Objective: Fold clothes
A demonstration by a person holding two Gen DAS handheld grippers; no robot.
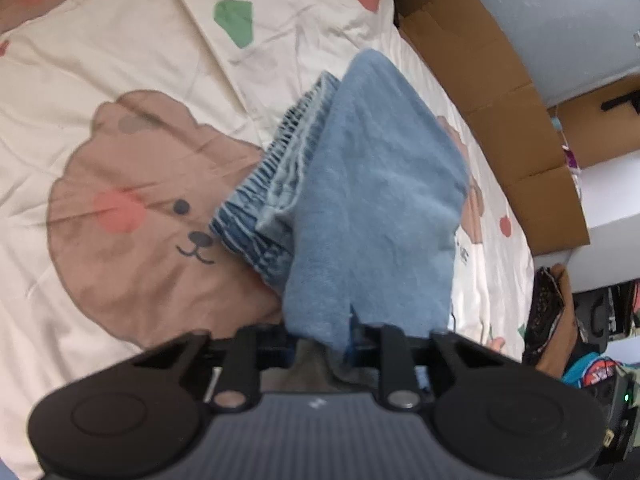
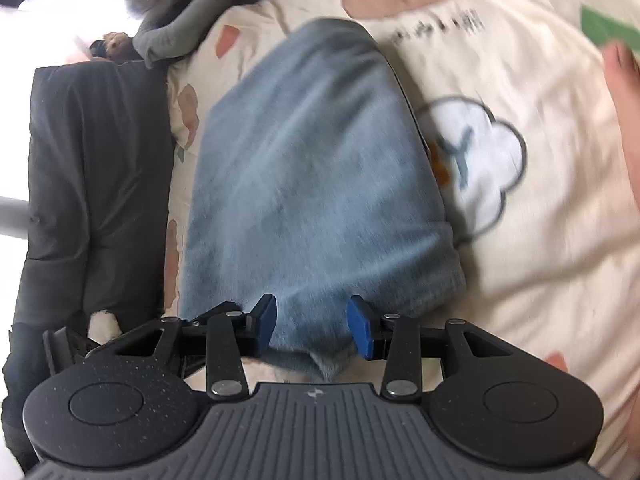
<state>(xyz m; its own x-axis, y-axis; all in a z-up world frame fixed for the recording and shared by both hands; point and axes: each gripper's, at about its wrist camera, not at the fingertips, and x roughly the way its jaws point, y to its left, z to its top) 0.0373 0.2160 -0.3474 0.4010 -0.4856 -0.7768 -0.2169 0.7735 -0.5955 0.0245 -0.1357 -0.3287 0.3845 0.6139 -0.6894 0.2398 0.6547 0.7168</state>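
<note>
A pair of light blue jeans [image 1: 372, 200] lies folded on the cream bear-print bedspread [image 1: 120, 80], its elastic waistband [image 1: 276, 184] showing at the left under the folded-over leg. My left gripper [image 1: 320, 344] sits at the near edge of the jeans; cloth covers its fingertips, so I cannot tell its state. In the right wrist view the same jeans [image 2: 316, 168] stretch away from my right gripper [image 2: 312, 324], whose blue pads [image 2: 266, 316] stand apart over the near hem without clamping it.
Cardboard boxes [image 1: 500, 92] line the bed's right edge, with bags [image 1: 560, 320] below them. A dark garment [image 2: 92, 180] lies left of the jeans, grey clothing [image 2: 180, 28] beyond. A bare foot [image 2: 624, 92] rests on the bedspread [image 2: 540, 260] at right.
</note>
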